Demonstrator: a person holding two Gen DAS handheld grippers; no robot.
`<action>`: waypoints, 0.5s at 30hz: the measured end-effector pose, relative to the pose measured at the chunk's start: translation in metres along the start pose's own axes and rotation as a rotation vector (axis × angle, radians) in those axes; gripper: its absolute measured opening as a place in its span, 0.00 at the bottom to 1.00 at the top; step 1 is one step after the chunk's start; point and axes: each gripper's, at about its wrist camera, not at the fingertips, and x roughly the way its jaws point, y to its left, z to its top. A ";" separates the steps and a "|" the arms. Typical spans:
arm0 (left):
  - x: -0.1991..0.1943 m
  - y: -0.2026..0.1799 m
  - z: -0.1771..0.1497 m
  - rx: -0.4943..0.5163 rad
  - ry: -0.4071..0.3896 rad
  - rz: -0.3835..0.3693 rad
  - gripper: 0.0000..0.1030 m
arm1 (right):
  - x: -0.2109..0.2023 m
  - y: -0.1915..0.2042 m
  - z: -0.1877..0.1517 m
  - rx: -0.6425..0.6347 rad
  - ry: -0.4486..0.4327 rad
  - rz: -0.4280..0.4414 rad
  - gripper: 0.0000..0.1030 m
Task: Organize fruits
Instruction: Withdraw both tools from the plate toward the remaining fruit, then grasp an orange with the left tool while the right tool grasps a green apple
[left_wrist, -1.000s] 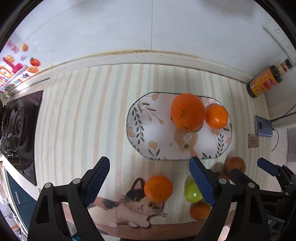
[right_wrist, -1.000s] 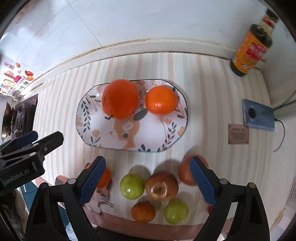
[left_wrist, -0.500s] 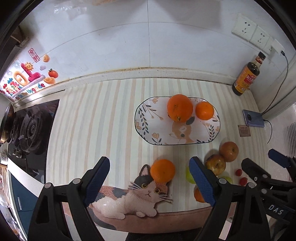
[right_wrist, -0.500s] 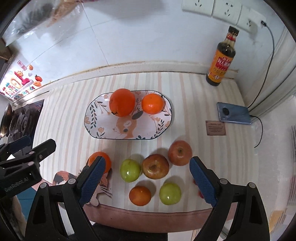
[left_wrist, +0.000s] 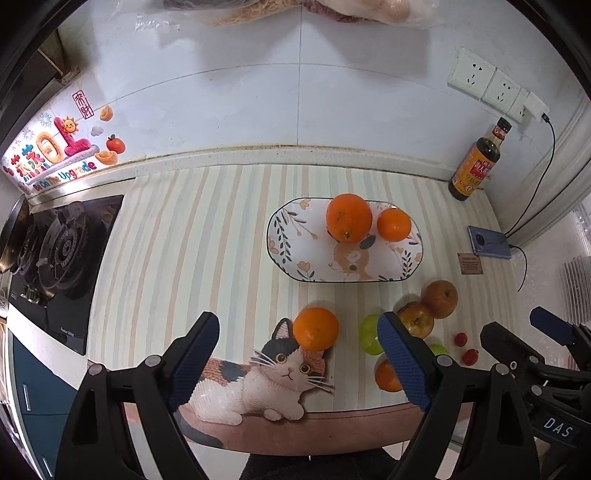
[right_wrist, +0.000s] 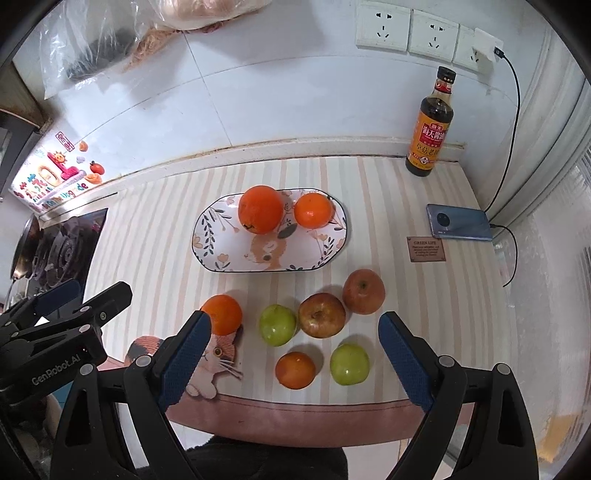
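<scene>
An oval floral plate holds a large orange and a smaller orange. On the striped mat in front lie a loose orange, two red apples, two green apples and a small orange. My left gripper is open and empty, above the mat's front edge. My right gripper is open and empty, above the loose fruit.
A soy sauce bottle stands at the back right by the wall. A phone on a charging cable and a small brown card lie at the right. A gas stove is at the left. Two small red fruits lie near the right front.
Both grippers have pulled back and up from the counter, so the plate and fruit look smaller and farther. No fruit has moved.
</scene>
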 end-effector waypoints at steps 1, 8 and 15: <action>0.003 0.000 -0.001 0.004 0.007 0.009 0.85 | 0.004 -0.001 -0.001 0.003 0.010 0.004 0.93; 0.066 0.005 -0.014 0.016 0.157 0.034 0.85 | 0.073 -0.021 -0.016 0.082 0.165 0.077 0.93; 0.150 0.003 -0.020 -0.021 0.361 -0.033 0.85 | 0.149 -0.038 -0.027 0.222 0.292 0.196 0.78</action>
